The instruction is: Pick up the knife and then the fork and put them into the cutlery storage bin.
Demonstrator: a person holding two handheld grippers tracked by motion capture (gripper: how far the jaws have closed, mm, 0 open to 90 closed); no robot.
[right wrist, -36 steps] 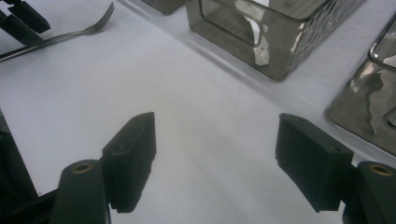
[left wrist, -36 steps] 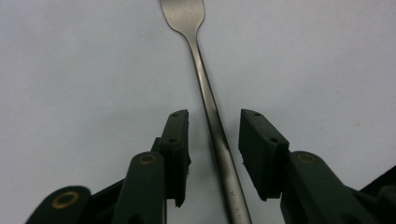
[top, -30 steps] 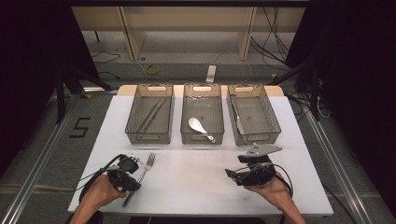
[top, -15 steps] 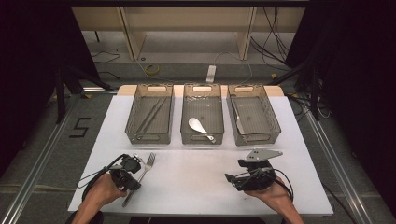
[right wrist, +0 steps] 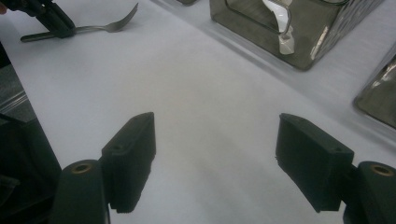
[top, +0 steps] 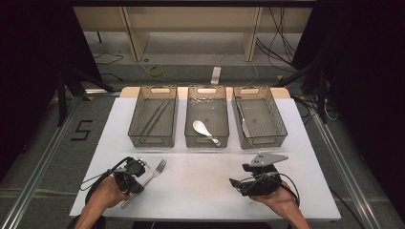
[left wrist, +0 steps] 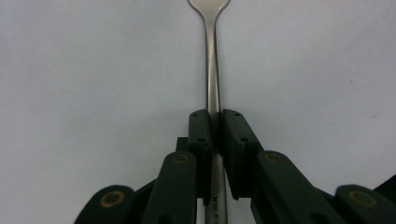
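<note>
- three wire baskets (top: 154,141) (top: 207,140) (top: 260,141)
- one fork (top: 154,174)
- one white spoon (top: 202,129)
- two grippers (top: 135,168) (top: 237,182)
- one white table (top: 200,183)

Grey floor (top: 43,157), wooden shelving (top: 191,19), dark surroundings, loose cables (top: 282,28)

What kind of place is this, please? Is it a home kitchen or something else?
Probably a lab or recording workspace, not a kitchen. A white table stands between dark curtains, with loose cables on the floor behind it. Three wire bins sit in a row, and hand-held grippers handle a fork.
</note>
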